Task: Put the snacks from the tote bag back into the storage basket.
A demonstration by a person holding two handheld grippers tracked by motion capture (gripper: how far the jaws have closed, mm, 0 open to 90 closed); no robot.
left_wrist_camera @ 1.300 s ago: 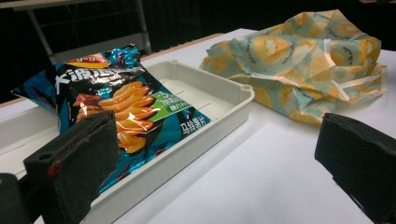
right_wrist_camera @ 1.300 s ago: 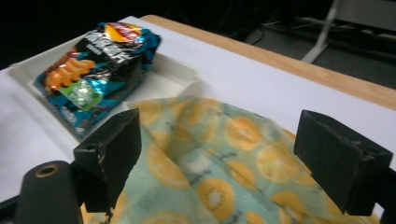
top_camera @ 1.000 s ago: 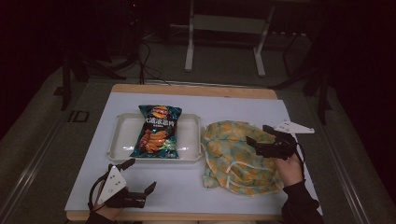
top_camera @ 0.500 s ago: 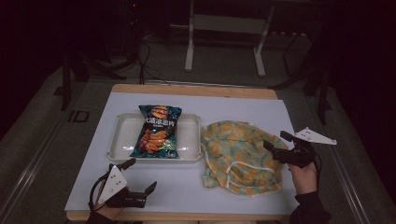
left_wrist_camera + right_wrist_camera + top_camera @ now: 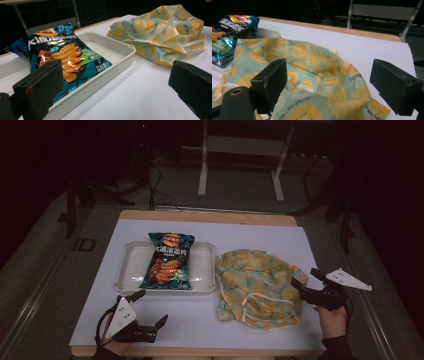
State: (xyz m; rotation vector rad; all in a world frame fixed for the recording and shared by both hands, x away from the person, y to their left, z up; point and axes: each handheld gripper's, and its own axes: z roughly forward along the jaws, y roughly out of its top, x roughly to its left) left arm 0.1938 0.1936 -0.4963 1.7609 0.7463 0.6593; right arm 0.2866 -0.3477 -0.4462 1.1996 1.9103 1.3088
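Dim room w/ dark walls, grey carpet floor (image 5: pixel 45 270), white metal stand legs (image 5: pixel 202 170) behind table, loose cables (image 5: pixel 155 190).

Glossy crinkled blue foil chip bag (image 5: pixel 60 52); smooth cream plastic tray (image 5: pixel 117 53), semi-matt; soft teal-orange fruit-print cloth bag (image 5: pixel 312 82); matt white desk (image 5: pixel 250 320) top, wood edge.

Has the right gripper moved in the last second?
Yes. The right gripper has pulled back off the fruit-print bag toward the table's right edge and the person; its jaws are open, at the bag's right rim.
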